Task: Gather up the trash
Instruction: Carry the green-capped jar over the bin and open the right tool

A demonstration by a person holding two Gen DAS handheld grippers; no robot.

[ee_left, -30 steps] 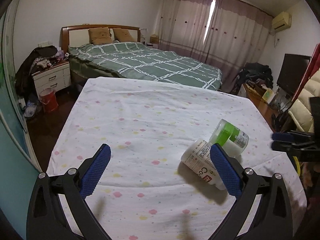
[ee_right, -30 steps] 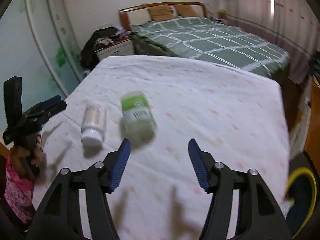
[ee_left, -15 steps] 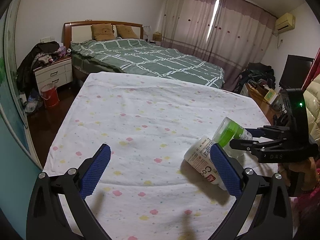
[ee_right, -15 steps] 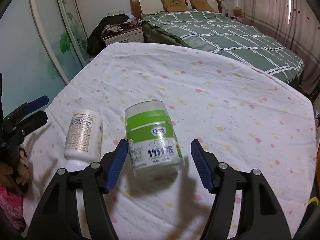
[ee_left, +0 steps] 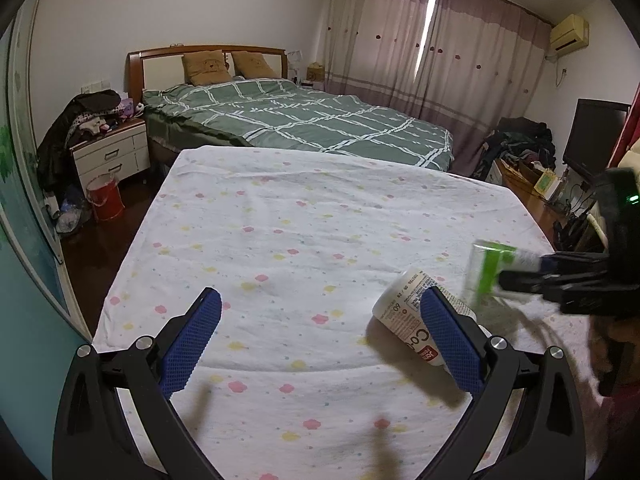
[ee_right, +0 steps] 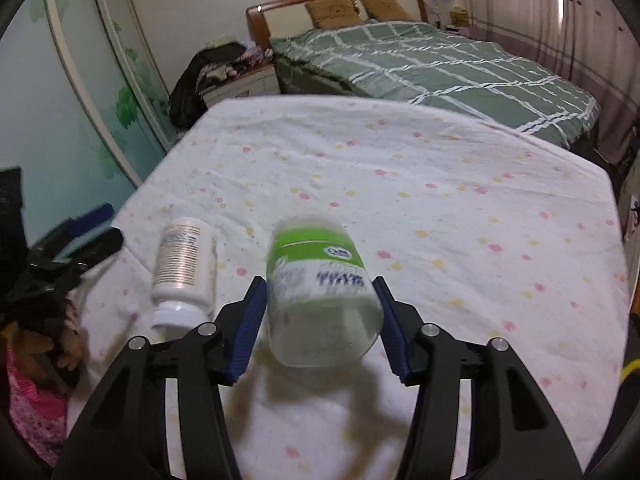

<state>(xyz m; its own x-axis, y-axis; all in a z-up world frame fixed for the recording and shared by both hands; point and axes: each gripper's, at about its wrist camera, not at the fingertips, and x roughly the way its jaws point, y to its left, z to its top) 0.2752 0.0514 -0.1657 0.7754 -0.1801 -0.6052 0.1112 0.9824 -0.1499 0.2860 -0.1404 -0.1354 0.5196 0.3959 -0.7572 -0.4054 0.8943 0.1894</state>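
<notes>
Flower-dotted bedsheet (ee_right: 440,184) covers the work surface. Left gripper (ee_left: 320,334) hangs spread wide, holding nothing. Beside it, the white pill bottle (ee_right: 182,268) lies flat, cap toward the right wrist camera. Right gripper (ee_right: 322,330) clamps the green-labelled jar (ee_right: 320,292), its long axis running along the fingers.

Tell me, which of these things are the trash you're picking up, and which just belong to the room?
Part of the job:
- green-labelled jar, gripped by the right gripper
- white bottle, lying on the spotted sheet
- left gripper, open, holding nothing

Just lying about:
- bed with green quilt
- nightstand
- red bucket
- curtains
</notes>
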